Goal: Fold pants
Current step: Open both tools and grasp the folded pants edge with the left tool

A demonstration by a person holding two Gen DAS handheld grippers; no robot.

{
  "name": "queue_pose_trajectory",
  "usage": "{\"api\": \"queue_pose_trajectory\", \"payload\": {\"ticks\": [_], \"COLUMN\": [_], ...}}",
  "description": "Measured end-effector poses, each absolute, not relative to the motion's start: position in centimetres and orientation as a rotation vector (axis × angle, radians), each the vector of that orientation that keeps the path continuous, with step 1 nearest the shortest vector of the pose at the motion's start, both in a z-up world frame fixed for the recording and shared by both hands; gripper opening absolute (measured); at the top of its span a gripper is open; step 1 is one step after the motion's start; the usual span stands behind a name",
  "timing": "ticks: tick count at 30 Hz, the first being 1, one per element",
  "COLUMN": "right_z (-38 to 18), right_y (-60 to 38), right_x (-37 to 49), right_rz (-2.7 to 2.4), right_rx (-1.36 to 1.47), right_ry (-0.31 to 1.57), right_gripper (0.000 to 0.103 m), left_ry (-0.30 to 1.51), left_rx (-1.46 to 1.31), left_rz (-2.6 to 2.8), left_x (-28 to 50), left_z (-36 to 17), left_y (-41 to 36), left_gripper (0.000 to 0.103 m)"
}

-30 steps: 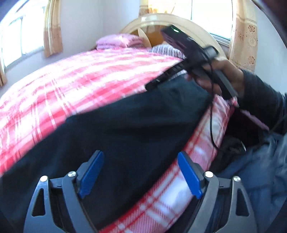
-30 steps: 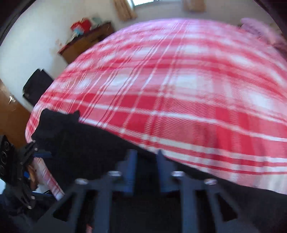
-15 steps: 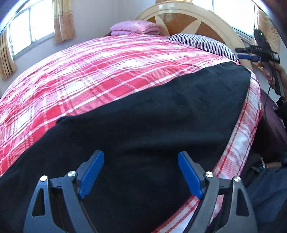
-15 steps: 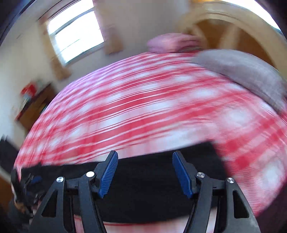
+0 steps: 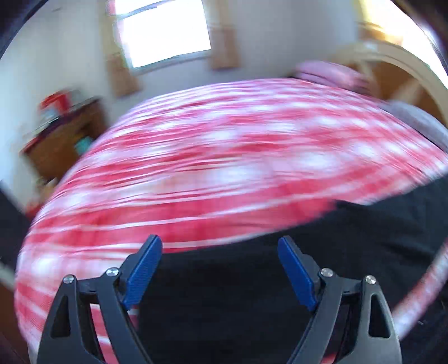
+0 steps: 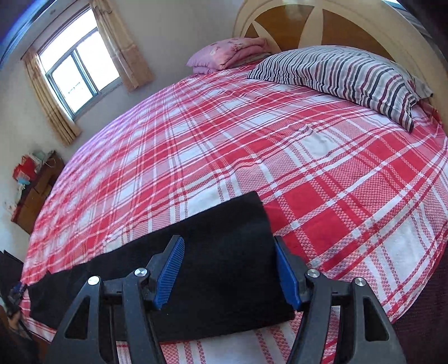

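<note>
The black pants lie flat in a long strip along the near edge of the bed with the red and white plaid sheet. My right gripper is open and empty, just above the pants' right end. In the blurred left wrist view the pants fill the lower right. My left gripper is open and empty above their edge. The left gripper also shows small at the pants' far left end in the right wrist view.
A striped pillow and a folded pink blanket lie at the headboard. A wooden cabinet with red items stands by the left wall under a curtained window.
Both grippers have swung round to look across the bed. The right gripper, shut on the pants a second ago, has opened. The left view has panned left and is motion-blurred.
</note>
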State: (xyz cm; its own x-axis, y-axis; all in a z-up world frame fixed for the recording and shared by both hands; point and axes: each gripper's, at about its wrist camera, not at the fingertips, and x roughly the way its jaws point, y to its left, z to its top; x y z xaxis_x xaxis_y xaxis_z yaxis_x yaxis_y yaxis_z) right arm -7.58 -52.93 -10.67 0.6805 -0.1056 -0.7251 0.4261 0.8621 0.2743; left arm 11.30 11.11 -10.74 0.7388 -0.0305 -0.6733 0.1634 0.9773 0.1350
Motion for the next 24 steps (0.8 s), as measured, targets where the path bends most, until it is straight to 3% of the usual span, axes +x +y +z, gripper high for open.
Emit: {"api": "queue_pose_trajectory", "payload": {"ticks": [2,4,5,18,20,21,24], "right_z": [-10.8,-10.8,-10.7,-11.0,-11.0,-10.9,-10.7], "right_y": [-53.1,-53.6,-53.9,-55.3,-55.2,-55.2,-55.3], "right_x": [-8.1,-8.4,-8.6,-9.3,-9.3,-9.3,-9.4], "right_rz": [-0.31,-0.315,-0.323,-0.358,-0.357,-0.356,-0.358], "right_rx": [0.462,0.48,0.485,0.513,0.511,0.511,0.512], "right_ry": [0.764,0.754,0.75,0.738,0.738,0.736,0.73], "right_gripper": [0.065,0.065,0.065,0.065,0.065,0.065,0.065], "left_ry": [0.783,0.827,0.848,0.893,0.898,0.911,0.905], "left_rx": [0.13,0.074,0.036,0.063,0.054,0.065,0.075], "left_rz": [-0.062,-0.066,-0.084,-0.029,-0.043,-0.054,-0.074], "left_x": [12.3,12.8,13.1,13.3,13.2,13.2,13.1], "left_z": [-11.8,-13.1,-13.8,-14.1,-14.1,-14.3,-14.5], "left_y": [14.5,16.0,16.6,16.0,16.0,15.7,15.5], "left_gripper": [0.079,0.058,0.056,0.057,0.045,0.031,0.013]}}
